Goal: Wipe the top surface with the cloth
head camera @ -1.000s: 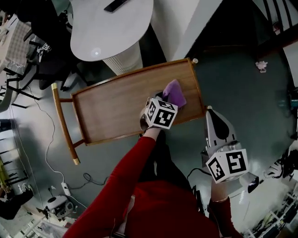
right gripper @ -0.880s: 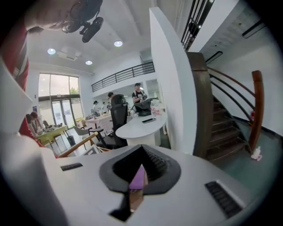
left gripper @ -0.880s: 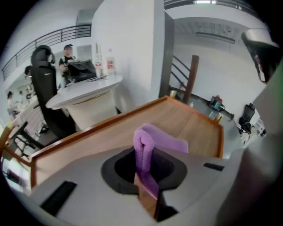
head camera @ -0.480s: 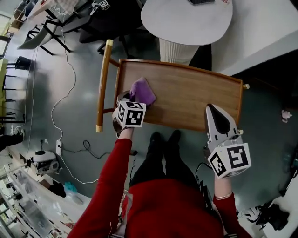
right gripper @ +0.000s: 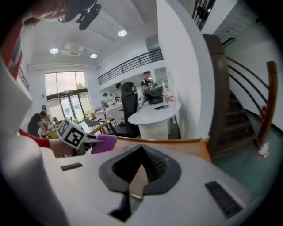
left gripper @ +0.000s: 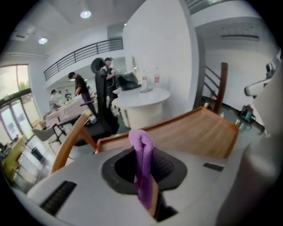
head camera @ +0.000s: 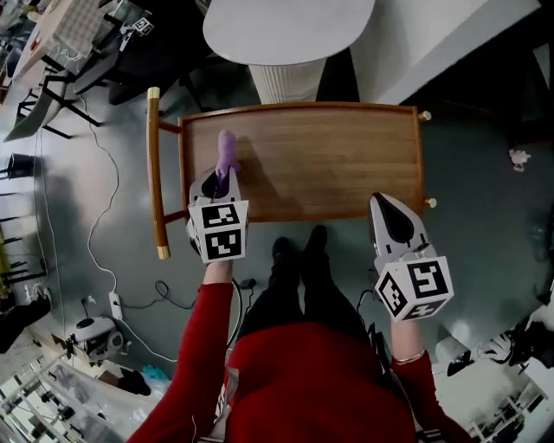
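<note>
One purple cloth [head camera: 227, 154] is pinched upright between the closed jaws of the left gripper [head camera: 222, 180], over the left end of the wooden top surface [head camera: 333, 160]; contact with the wood cannot be confirmed; right gripper [head camera: 383, 206] sits at the near right edge, jaws together on nothing; white round table [head camera: 286, 26] stands beyond.

Head cam sat above the person, facing steeply down: whole wooden trolley [head camera: 303, 164] in frame, round white table [head camera: 286, 26] at the top edge. Left gripper cam rode low and close over the trolley top, facing along it toward that table. Right gripper cam sat off the trolley's near right corner, facing the same table (it also caught the left gripper [right gripper: 92, 141] and its purple cloth [right gripper: 104, 143]). All three shared trolley and table.
</note>
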`<action>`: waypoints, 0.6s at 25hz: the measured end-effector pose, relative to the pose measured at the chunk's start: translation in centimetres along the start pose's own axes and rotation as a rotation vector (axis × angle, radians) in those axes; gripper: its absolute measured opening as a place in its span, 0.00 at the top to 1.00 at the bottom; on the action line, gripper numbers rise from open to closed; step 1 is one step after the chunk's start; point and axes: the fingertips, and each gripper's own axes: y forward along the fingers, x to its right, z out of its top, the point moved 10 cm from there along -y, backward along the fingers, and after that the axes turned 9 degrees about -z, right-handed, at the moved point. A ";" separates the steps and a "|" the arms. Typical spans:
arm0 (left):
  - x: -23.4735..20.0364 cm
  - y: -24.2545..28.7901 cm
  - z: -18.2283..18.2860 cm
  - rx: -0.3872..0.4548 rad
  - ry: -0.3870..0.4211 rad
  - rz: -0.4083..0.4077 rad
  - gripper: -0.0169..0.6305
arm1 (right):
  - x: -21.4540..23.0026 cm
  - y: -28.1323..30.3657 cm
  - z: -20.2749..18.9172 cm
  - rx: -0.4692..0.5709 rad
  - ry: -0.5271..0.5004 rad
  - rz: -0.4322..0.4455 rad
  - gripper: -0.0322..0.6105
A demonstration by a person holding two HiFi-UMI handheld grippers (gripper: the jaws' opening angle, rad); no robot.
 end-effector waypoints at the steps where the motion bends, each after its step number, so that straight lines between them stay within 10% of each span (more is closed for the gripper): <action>1: 1.7 -0.4 1.7 0.046 0.029 -0.058 0.90 | 0.7 -1.3 -0.6 -0.001 0.023 -0.049 0.94; 9: 22.9 5.0 10.0 0.185 0.158 -0.698 0.90 | 9.3 -9.5 -6.3 -0.060 0.236 -0.469 0.94; 15: 31.2 4.7 8.6 0.151 0.229 -0.852 0.90 | 9.4 -12.3 -8.4 -0.065 0.259 -0.518 0.94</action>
